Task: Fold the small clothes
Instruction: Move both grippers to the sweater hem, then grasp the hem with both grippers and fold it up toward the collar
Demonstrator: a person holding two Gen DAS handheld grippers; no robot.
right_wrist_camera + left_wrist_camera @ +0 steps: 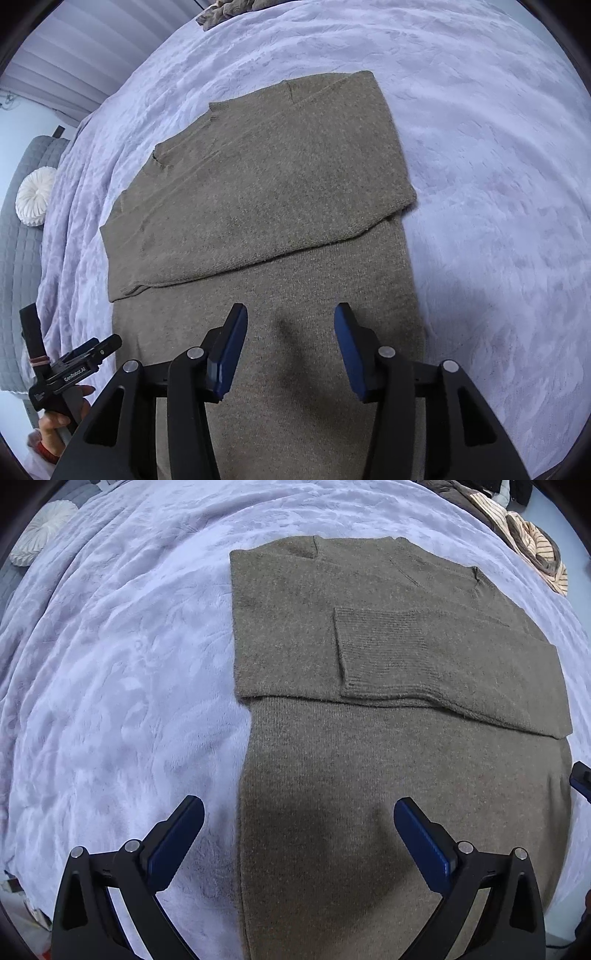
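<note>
An olive-brown knit sweater (388,757) lies flat on a lavender blanket (122,686), both sleeves folded across its chest; one ribbed cuff (373,650) lies on top. My left gripper (299,812) is open and empty, hovering over the sweater's lower left edge. My right gripper (291,317) is open and empty above the sweater (266,206) near its lower middle. The left gripper's body also shows in the right wrist view (70,369), held by a hand.
The blanket (498,206) covers the bed on all sides of the sweater. A white round pillow (40,531) lies at the far left. A heap of striped and brown clothes (528,539) lies at the far right edge. A grey quilted headboard (18,229) stands left.
</note>
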